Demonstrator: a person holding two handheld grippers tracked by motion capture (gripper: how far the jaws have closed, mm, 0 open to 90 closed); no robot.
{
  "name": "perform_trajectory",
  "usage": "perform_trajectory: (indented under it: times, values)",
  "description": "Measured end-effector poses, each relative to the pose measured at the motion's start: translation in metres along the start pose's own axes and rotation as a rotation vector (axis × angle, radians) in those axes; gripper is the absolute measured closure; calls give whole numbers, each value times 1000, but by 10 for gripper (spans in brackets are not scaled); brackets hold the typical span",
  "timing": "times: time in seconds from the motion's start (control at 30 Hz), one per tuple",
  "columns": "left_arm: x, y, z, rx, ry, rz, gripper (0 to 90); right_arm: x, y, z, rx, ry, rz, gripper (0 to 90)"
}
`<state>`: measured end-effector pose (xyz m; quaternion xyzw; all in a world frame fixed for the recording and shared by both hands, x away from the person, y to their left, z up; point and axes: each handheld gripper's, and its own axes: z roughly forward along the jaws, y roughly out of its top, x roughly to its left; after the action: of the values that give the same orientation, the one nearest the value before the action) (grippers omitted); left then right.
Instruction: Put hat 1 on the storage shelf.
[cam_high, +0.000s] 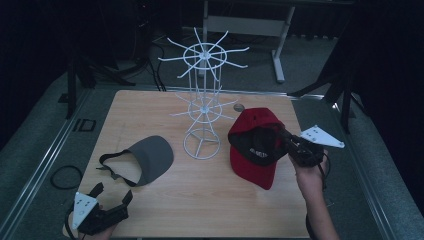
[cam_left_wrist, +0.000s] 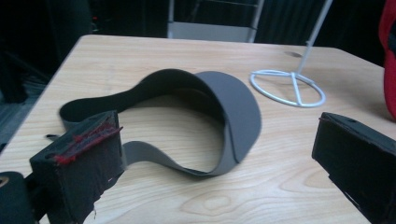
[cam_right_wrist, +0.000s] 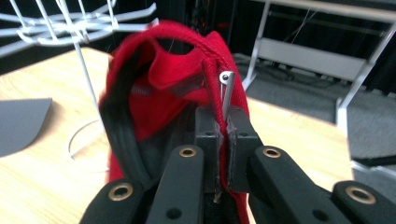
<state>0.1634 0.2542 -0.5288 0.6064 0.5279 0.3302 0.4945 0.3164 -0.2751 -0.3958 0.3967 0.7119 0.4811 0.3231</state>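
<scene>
A red cap (cam_high: 255, 145) with a black inside hangs lifted over the right part of the wooden table (cam_high: 200, 200). My right gripper (cam_high: 289, 144) is shut on the cap's back strap. In the right gripper view the jaws pinch the red strap of the cap (cam_right_wrist: 159, 84) beside a small metal buckle (cam_right_wrist: 226, 86), with my right gripper (cam_right_wrist: 223, 140) pointing toward the stand. A grey visor (cam_high: 150, 157) lies flat at the left. My left gripper (cam_high: 112, 195) rests open near the front left corner, with the visor (cam_left_wrist: 224, 107) ahead of my left gripper (cam_left_wrist: 215, 154).
A white wire hat stand (cam_high: 202, 100) with two tiers of spokes rises at the table's middle back; its ring base (cam_left_wrist: 287, 86) sits beyond the visor. A small round disc (cam_high: 239, 107) lies behind the cap. A metal frame (cam_high: 250, 25) stands on the floor beyond.
</scene>
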Motion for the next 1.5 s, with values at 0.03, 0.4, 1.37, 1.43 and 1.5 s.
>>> perform_trajectory:
  times: [0.03,0.4,1.37,1.43,1.5]
  values:
    - [-1,0,1,6,-10,5,20,0,3,-2,-5,5,-2,859]
    - [-40,21,13,19,-134,57,20,-10,23,-26,-42,-37,-32,859]
    - [-157,87,97,77,-394,210,43,-2,22,-59,-99,42,12,858]
    - [-165,92,101,67,-408,219,43,0,22,-60,-102,50,13,858]
    - [-174,97,107,60,-425,224,52,3,23,-60,-103,52,4,858]
